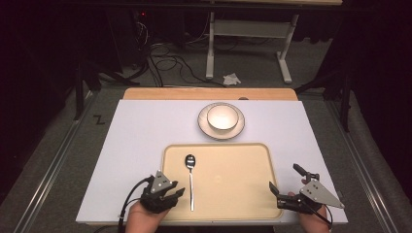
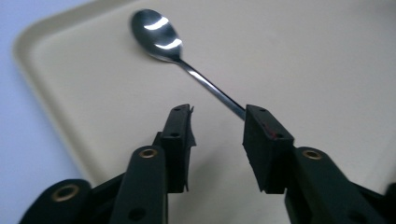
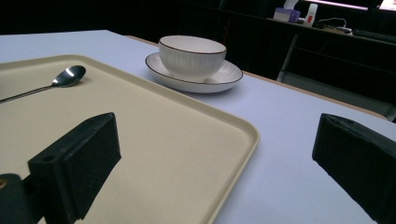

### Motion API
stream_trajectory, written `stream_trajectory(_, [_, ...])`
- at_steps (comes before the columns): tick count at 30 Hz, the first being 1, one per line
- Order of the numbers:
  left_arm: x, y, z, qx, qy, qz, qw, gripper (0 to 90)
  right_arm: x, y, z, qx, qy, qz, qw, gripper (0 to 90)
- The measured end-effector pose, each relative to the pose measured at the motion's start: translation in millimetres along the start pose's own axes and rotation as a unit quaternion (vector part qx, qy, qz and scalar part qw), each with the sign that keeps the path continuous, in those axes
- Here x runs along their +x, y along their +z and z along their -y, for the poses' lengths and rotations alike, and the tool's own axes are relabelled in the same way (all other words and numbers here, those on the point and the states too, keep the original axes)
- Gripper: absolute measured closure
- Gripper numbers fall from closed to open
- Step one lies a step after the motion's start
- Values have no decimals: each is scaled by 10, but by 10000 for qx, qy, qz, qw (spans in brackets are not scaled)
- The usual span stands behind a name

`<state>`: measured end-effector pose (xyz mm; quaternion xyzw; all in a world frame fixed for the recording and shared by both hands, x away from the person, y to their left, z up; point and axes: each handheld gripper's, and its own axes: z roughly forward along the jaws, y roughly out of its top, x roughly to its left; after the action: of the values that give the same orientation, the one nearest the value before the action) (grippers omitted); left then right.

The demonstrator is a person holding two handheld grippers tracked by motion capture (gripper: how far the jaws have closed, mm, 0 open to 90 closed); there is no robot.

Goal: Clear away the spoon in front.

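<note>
We find spoon (image 1: 190,178) lying flat on tray (image 1: 243,194), handle running under tip of one jaw of left gripper (image 2: 217,123); jaws parted, nothing held. Right gripper (image 1: 284,182) released wide, straddling tray's near edge. We judge spoon pickup likely step: centre handle between jaws, lower to tray, close squarely. Bowl (image 1: 222,117) on plate (image 1: 204,127) well beyond jaws

Tray (image 1: 228,187) bare right of spoon (image 1: 190,177); bowl (image 1: 222,117) (on plate (image 1: 204,127)) stands beyond.
</note>
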<state>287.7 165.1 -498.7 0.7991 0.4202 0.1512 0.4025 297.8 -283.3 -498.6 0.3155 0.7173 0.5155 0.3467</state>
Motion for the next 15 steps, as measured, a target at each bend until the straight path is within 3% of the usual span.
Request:
stream_trajectory(1, [0,0,0,0,0,0,10000,563,0,0,0,0,0,0,10000,15])
stream_trajectory(2, [104,-80,5,-167,-87,-76,9998,533,3,-1,0,-6,32,-8,10000,15])
stream_trajectory(5, [241,-203,29,-417,-177,-203,9988,477,-9,2,0,-16,-20,-12,10000,15])
stream_trajectory(8, [321,-282,50,-555,-192,-333,9977,412,-9,2,1,-10,-12,-13,10000,15])
stream_trajectory(10, [431,-395,80,-756,-258,-524,9954,366,-10,3,0,-14,-27,-14,10000,15])
stream_trajectory(13, [495,-462,97,-848,-333,-586,9941,321,-10,3,1,-12,-26,-14,10000,15])
stream_trajectory(15, [591,-569,134,-972,-424,-757,9915,279,-10,1,1,17,-1,-1,10000,15])
